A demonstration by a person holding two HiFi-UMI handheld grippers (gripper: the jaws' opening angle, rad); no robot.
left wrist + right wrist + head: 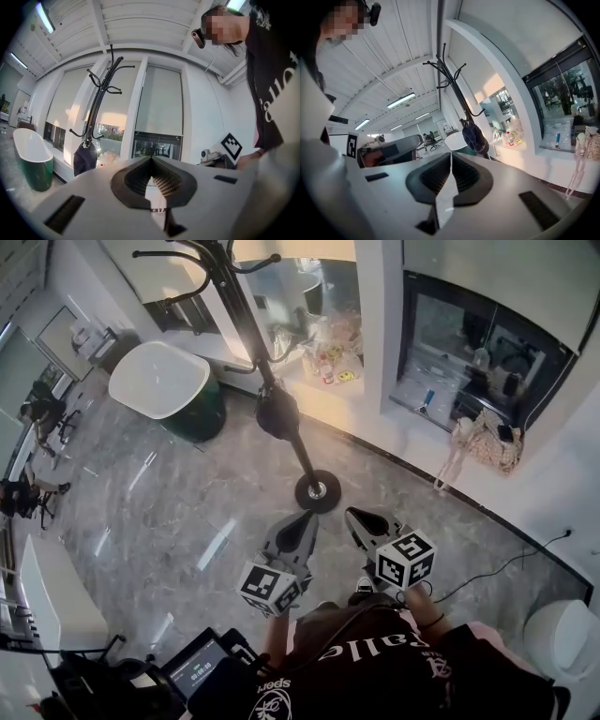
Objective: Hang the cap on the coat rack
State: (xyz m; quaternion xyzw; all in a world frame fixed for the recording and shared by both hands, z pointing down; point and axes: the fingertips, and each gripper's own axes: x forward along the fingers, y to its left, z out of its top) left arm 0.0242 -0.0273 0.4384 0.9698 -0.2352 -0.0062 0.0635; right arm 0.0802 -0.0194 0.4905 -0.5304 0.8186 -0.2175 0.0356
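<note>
The dark cap [277, 413] hangs on a low hook of the black coat rack [246, 324], whose round base [317, 491] stands on the marble floor. Both grippers are held low, close to the person's body and well short of the rack. My left gripper [305, 519] is shut with nothing in it, and so is my right gripper [356, 518]. In the left gripper view the cap [84, 158] hangs far off to the left of the closed jaws [151, 160]. In the right gripper view the cap [475, 137] hangs on the rack [454, 84], beyond the closed jaws [451, 155].
A white and green bathtub [169, 381] stands left of the rack. Small items sit on the window ledge [328, 362] behind it. A pale figure [487, 442] leans by the right wall, and a cable [506, 563] runs across the floor. A device with a screen [197, 671] sits near my feet.
</note>
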